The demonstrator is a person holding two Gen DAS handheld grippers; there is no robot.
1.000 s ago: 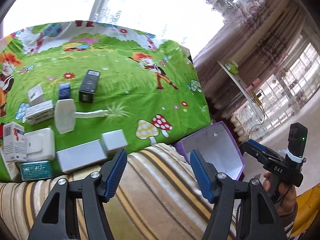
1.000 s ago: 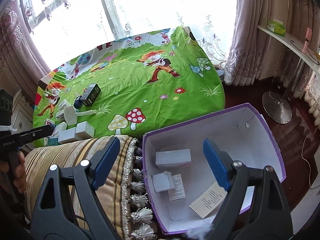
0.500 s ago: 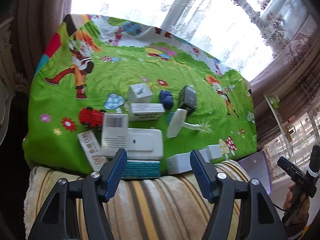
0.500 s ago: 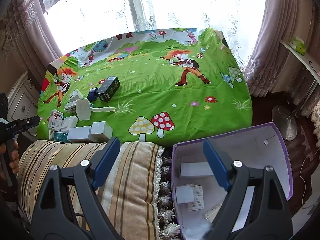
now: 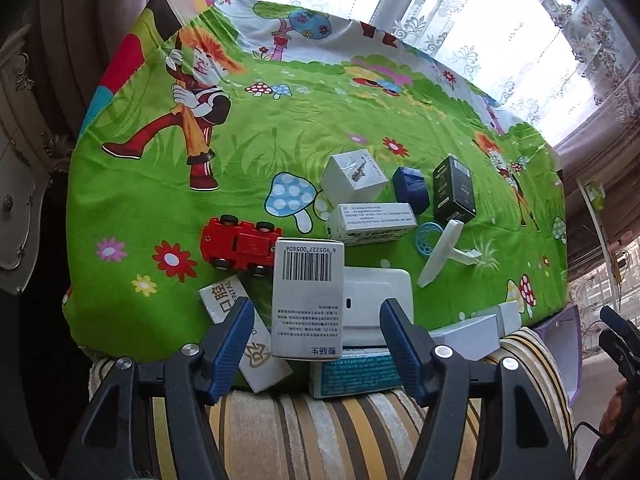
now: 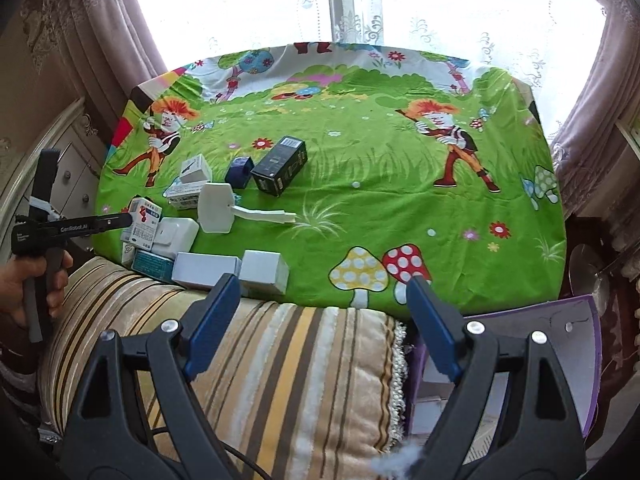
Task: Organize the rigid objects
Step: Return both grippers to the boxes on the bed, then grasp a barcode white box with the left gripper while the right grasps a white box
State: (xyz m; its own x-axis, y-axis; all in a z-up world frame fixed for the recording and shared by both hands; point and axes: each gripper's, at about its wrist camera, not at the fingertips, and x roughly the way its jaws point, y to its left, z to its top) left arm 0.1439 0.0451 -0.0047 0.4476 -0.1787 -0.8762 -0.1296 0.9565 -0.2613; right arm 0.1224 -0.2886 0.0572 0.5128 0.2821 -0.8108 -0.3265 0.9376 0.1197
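While both grippers are being held open and empty, the barcoded box (image 5: pixel 308 300) is being framed lengthwise by the left gripper (image 5: pixel 316 344); the right gripper (image 6: pixel 320 320) is being kept farther off.

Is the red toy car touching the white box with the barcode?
Touching. In the left wrist view the barcode box overlaps the red toy car at the car's rear wheel end, with no green cloth visible between them.

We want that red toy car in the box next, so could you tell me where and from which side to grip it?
Grip the red toy car across its long flanks, coming from above. It lies upside down, wheels up, apart from the barcode box only at its left end, so the left gripper, open and nearest, should probably take that end.
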